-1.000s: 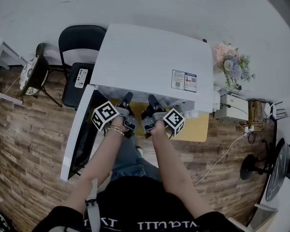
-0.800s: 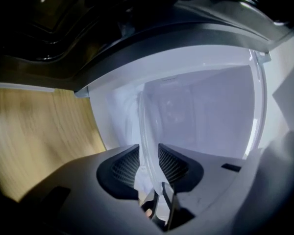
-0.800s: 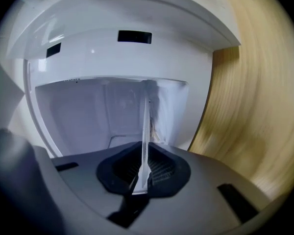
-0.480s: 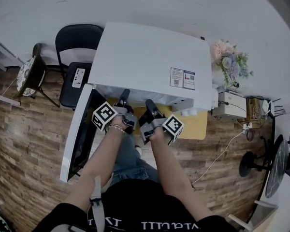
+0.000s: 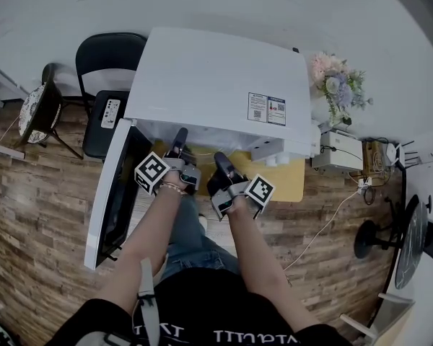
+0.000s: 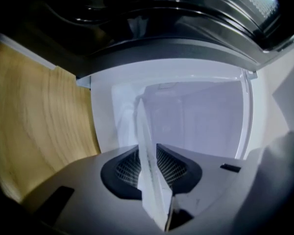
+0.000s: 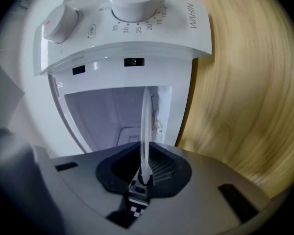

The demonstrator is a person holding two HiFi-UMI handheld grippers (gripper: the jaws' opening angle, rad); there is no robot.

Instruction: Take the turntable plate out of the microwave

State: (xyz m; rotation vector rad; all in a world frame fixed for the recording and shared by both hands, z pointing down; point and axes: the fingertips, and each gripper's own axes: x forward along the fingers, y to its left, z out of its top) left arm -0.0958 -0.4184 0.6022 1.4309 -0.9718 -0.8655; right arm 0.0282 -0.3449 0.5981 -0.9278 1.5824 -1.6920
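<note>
Turntable plate (image 7: 145, 126): clear glass, seen edge-on, at the Microwave's open mouth.
Left gripper (image 6: 148, 165): fingers just closing further, clamped on the plate's rim.
Right gripper (image 7: 146, 168): fingers clamped on the rim.
Microwave (image 5: 216, 78): white, door (image 5: 112, 193) open leftward, on wooden tabletop (image 5: 292, 182).

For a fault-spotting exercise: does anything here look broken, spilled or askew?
Nothing stands out. The glass turntable plate shows no damage, pinched by the left gripper, whose jaws have just closed further, and the right gripper, before the open microwave.
</note>
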